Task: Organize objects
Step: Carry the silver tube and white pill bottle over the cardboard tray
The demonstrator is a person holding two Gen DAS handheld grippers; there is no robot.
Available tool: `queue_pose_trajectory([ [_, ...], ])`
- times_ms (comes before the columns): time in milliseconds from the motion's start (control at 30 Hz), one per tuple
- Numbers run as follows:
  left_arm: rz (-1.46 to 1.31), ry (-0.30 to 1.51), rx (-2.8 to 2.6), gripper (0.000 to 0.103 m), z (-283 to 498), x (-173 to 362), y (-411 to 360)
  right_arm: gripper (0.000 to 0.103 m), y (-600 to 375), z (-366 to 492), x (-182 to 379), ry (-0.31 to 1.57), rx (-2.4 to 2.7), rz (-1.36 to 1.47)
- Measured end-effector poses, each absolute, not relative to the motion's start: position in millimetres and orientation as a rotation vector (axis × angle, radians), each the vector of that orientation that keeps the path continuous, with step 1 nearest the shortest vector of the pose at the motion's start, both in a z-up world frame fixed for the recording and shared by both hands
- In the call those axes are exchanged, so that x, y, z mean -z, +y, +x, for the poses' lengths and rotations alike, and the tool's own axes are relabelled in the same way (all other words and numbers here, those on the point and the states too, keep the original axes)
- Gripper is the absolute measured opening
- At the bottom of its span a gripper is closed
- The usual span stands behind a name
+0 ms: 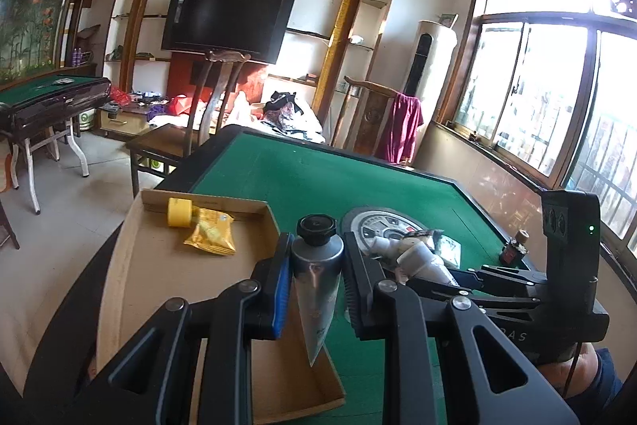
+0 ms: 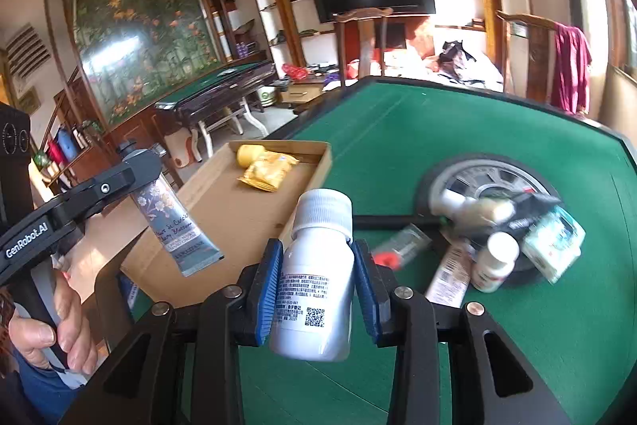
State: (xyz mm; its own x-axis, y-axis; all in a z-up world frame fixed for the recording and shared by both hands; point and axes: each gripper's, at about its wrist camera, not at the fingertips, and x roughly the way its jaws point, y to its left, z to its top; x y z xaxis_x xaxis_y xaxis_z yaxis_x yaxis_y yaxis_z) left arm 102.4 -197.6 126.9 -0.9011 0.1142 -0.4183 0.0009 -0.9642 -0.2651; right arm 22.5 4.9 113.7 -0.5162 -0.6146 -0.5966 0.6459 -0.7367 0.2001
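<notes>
While tilted downward, right gripper (image 2: 314,281) clamps bottle (image 2: 314,277) (upright), above table (image 2: 497,130)

A tray (image 2: 223,210) sits at the counter's (image 2: 497,130) left edge, 2 packets (image 2: 266,168) in its far corner; a heap of bottles (image 2: 493,257) lies right.

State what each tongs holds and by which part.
Left tongs grip the hand-cream tube just below its black cap; right tongs grip the white bottle around its body.
</notes>
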Motion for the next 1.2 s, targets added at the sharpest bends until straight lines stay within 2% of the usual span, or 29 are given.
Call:
queue_pose_trajectory([
  [233, -0.762, -0.427, -3.029, 0.023, 102, -119, -249, 0.039, -50, 12, -113, 0.079, 2.171, 0.883],
  [533, -0.983, -0.441, -2.993, 0.023, 62, -97, -294, 0.039, -96, -24, -96, 0.094, 2.12, 1.001],
  [1200, -1.325, -0.527, -2.846, 0.025, -29, -63, -348, 0.039, -151, -93, -60, 0.185, 2.156, 1.218],
])
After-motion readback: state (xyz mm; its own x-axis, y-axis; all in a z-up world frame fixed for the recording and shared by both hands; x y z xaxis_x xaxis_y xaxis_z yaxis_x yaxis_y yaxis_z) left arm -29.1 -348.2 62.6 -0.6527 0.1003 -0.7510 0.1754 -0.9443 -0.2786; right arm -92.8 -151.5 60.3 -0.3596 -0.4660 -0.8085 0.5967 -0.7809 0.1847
